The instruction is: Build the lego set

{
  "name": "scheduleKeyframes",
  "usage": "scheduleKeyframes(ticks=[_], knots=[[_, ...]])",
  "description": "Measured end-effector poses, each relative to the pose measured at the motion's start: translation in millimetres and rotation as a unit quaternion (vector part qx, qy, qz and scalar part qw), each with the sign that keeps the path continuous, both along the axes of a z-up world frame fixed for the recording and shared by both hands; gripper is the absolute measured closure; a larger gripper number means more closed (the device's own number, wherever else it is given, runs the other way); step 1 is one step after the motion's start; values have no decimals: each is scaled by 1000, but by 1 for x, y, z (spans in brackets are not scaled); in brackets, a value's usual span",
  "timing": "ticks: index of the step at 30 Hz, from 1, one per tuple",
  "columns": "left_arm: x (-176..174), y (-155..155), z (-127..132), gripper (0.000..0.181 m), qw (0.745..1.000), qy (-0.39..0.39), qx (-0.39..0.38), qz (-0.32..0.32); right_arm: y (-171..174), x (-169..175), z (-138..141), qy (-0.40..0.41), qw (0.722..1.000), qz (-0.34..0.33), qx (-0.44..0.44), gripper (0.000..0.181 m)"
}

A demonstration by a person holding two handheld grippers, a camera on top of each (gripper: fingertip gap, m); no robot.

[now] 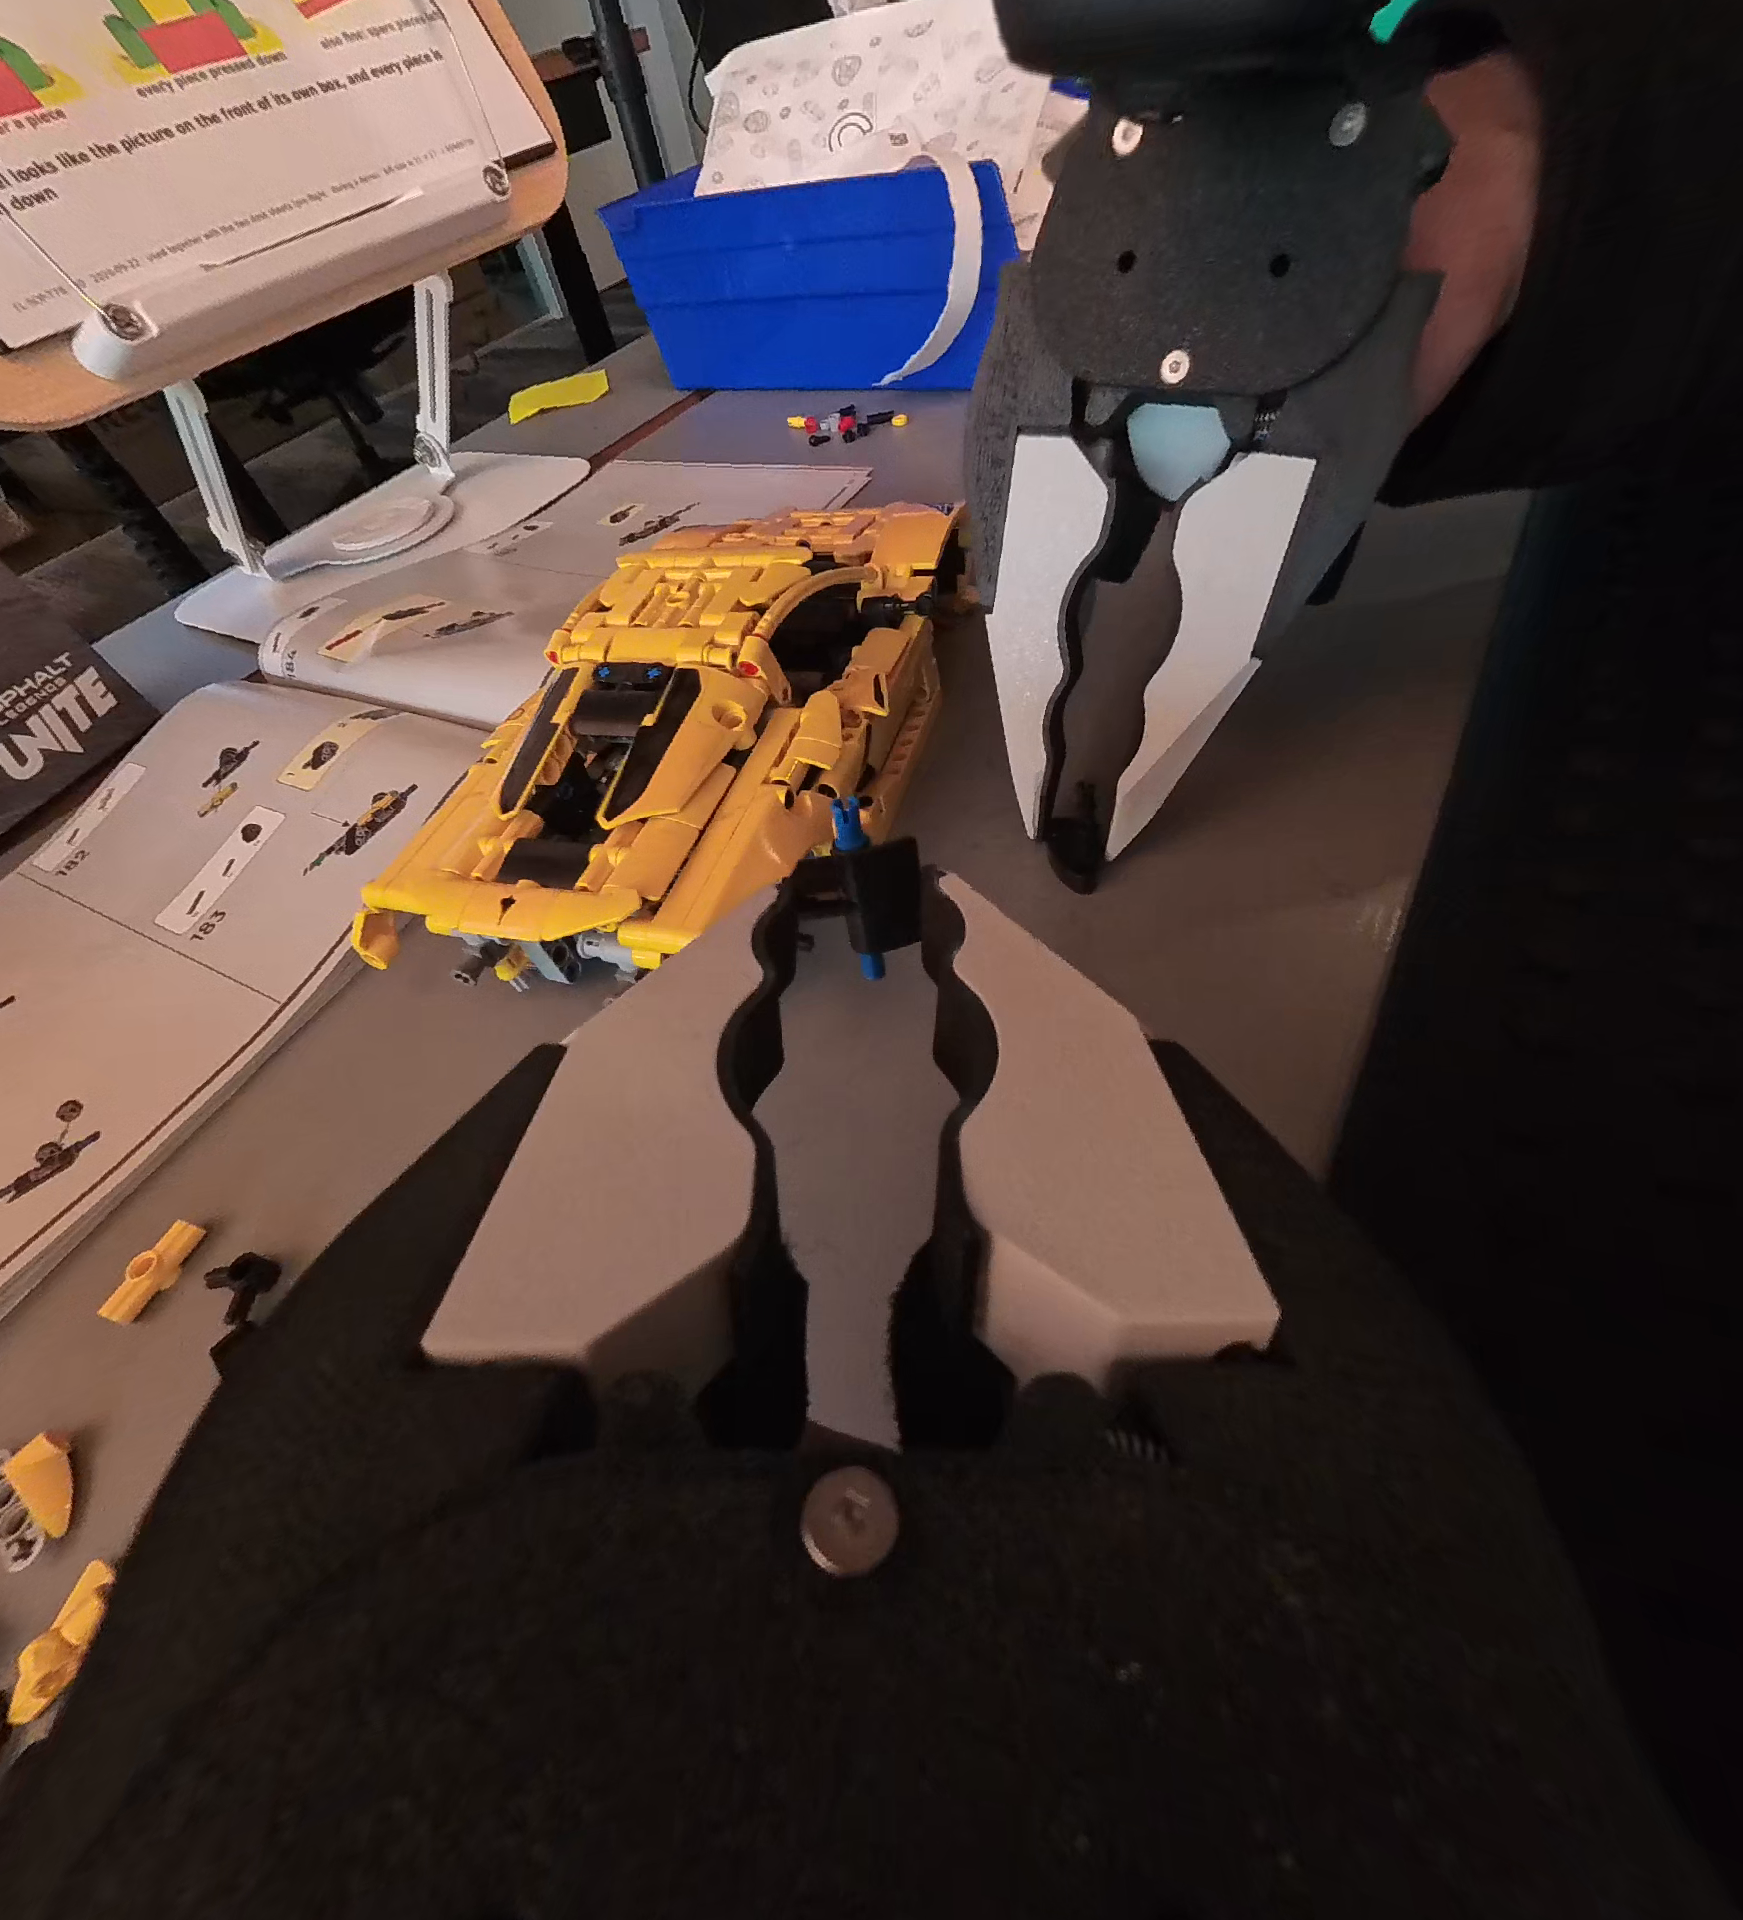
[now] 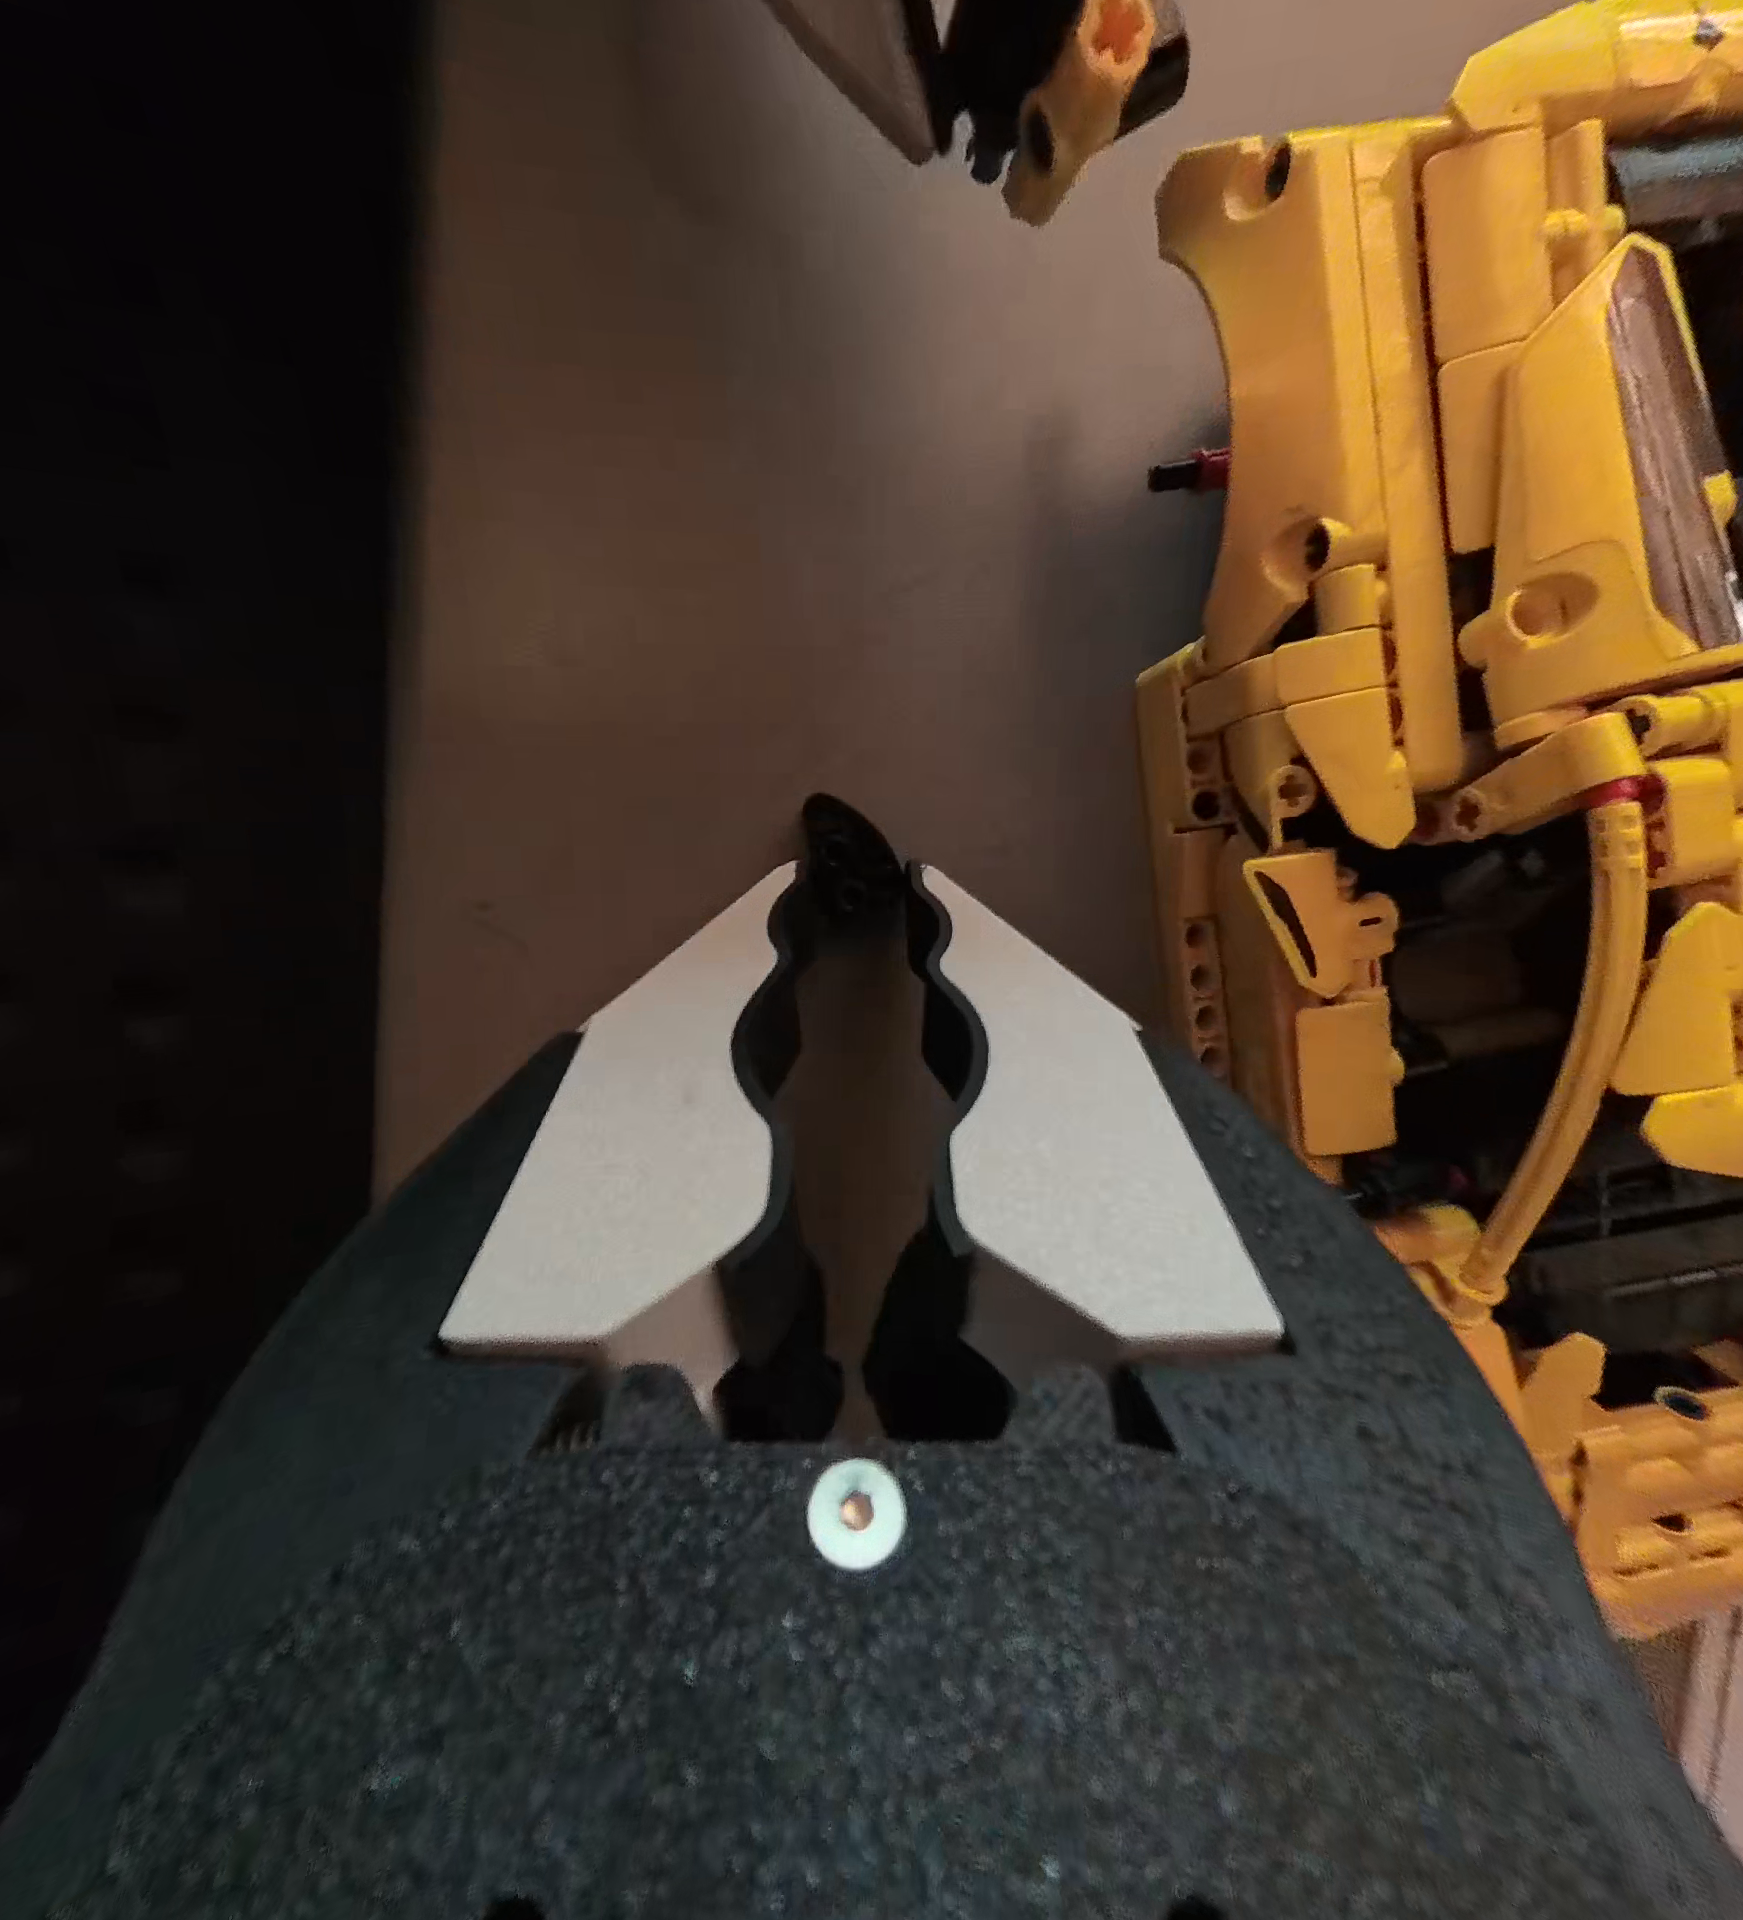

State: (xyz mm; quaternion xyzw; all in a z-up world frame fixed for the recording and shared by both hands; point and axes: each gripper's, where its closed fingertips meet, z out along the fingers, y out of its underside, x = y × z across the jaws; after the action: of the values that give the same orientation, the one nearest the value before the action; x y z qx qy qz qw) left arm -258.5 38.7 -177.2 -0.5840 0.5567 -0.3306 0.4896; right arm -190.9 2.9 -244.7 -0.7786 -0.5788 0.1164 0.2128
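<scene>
Fingertips of the left gripper [image 1: 862,899] pinch a small black piece with a blue pin [image 1: 872,883] through it, held just above the grey table [image 1: 1262,935] by the yellow car [image 1: 680,727]. In the right wrist view that held piece [image 2: 1075,104] shows a yellow part as well, at the top edge.

Right gripper [image 2: 851,862] points straight down at the table, its jaws clenched on a small black part [image 2: 846,842] that sticks out past the tips. It stands just beside the car's side [image 2: 1469,727], not touching it.

Beyond the car lies an open instruction booklet [image 1: 171,935], partly under it. Loose yellow and black pieces [image 1: 155,1273] lie on the table near the booklet's front edge. Farther back are a white stand [image 1: 347,540] carrying a printed sheet, a blue bin [image 1: 805,281], and a little cluster of red, yellow and black parts [image 1: 846,421].
</scene>
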Motion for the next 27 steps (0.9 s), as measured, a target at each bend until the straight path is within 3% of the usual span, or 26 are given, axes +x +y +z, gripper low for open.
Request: scheduleKeyframes(ticks=[5,8,13,17,21,23,27], knots=[[-1,9,10,158,999,-27,-24,22,-1,2,3,63,997,-43,-13,163],[-2,24,26,158,992,-75,-64,74,9,3,29,164,982,-96,12,161],[0,63,51,158,968,-149,-95,180,56,39,81,326,911,-222,120,157],[-7,96,50,158,949,-181,-81,244,73,67,102,388,859,-277,188,160],[-14,101,54,158,951,-177,-33,252,73,71,107,367,854,-290,230,160],[-8,96,52,158,956,-173,-38,234,75,65,96,363,861,-294,200,152],[-4,89,52,158,963,-143,13,229,71,53,91,364,868,-286,177,153]])
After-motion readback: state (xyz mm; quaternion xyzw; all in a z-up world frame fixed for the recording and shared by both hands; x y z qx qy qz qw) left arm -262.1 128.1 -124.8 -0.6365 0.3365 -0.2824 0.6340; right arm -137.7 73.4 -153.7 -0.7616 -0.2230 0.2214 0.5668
